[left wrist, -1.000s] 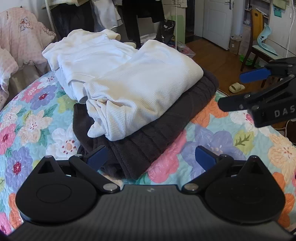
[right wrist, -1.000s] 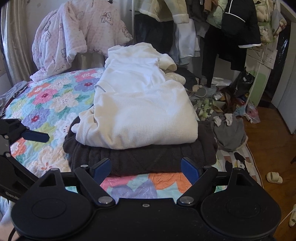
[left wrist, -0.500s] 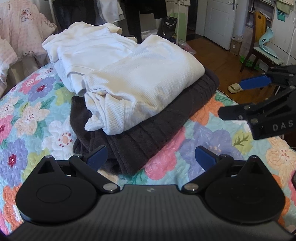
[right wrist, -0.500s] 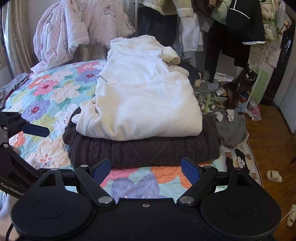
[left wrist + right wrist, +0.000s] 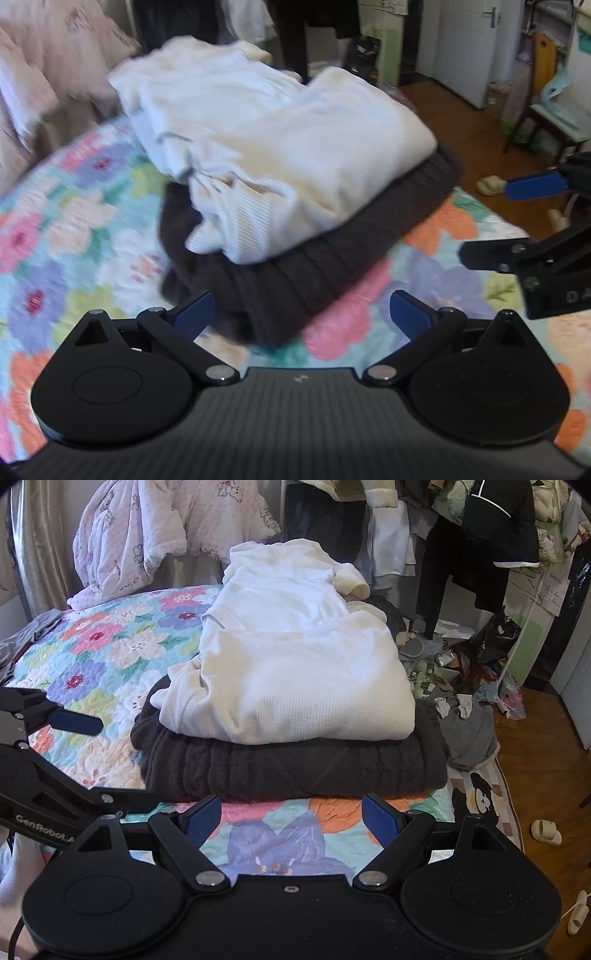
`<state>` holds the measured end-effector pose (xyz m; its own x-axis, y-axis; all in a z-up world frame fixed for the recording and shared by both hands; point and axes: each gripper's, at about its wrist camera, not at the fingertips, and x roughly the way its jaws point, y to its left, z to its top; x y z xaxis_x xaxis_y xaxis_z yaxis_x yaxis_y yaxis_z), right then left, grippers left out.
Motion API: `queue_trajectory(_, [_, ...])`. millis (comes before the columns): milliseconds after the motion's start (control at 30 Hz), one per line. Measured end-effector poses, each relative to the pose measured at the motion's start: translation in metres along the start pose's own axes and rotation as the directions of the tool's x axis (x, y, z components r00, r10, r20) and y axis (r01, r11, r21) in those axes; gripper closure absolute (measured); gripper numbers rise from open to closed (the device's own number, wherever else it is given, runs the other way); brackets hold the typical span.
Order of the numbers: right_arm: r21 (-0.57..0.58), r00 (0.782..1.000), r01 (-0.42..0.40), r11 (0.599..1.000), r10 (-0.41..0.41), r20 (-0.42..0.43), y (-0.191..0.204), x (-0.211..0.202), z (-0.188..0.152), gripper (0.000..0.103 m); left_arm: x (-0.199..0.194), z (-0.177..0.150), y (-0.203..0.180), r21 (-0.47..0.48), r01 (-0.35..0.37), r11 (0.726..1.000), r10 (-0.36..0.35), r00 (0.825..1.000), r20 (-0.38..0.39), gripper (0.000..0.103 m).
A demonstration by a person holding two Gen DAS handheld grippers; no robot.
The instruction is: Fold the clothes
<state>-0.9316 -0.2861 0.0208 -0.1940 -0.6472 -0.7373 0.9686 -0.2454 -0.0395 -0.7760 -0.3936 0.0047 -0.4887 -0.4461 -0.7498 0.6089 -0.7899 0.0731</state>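
A folded white waffle-knit garment (image 5: 295, 686) lies on a folded dark brown knit garment (image 5: 295, 768) on the flowered bedspread (image 5: 103, 646). Behind them sits another white garment (image 5: 280, 587), loosely folded. The same stack, white garment (image 5: 295, 158) over dark garment (image 5: 295, 273), appears blurred in the left wrist view. My left gripper (image 5: 301, 317) is open, just short of the dark garment's near corner. My right gripper (image 5: 291, 818) is open, close in front of the dark garment's edge. Each gripper shows at the side of the other's view. Neither holds anything.
A pink quilted blanket (image 5: 166, 528) hangs at the bed's head. Hanging clothes (image 5: 480, 528) and floor clutter (image 5: 461, 686) lie right of the bed. A wooden floor with a slipper (image 5: 546, 832), a chair (image 5: 550, 110) and a white door (image 5: 465, 48) are beyond.
Both grippers have pulled back a little from the stack and stay open. The left wrist view has swung and is blurred by motion. The stack has not moved.
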Motion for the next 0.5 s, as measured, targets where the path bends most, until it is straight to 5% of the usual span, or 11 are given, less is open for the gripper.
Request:
queue_trajectory(133, [0.002, 1.0, 0.003, 1.0, -0.003, -0.007, 0.0, 0.001, 0.0, 0.016, -0.001, -0.002, -0.008, 0.057, -0.061, 0.997, 0.06, 0.998, 0.018, 0.0])
queue_trajectory(500, [0.014, 1.0, 0.015, 1.0, -0.015, -0.025, -0.004, 0.004, -0.002, 0.016, 0.007, -0.007, -0.013, 0.069, -0.011, 0.998, 0.015, 0.999, -0.049, 0.0])
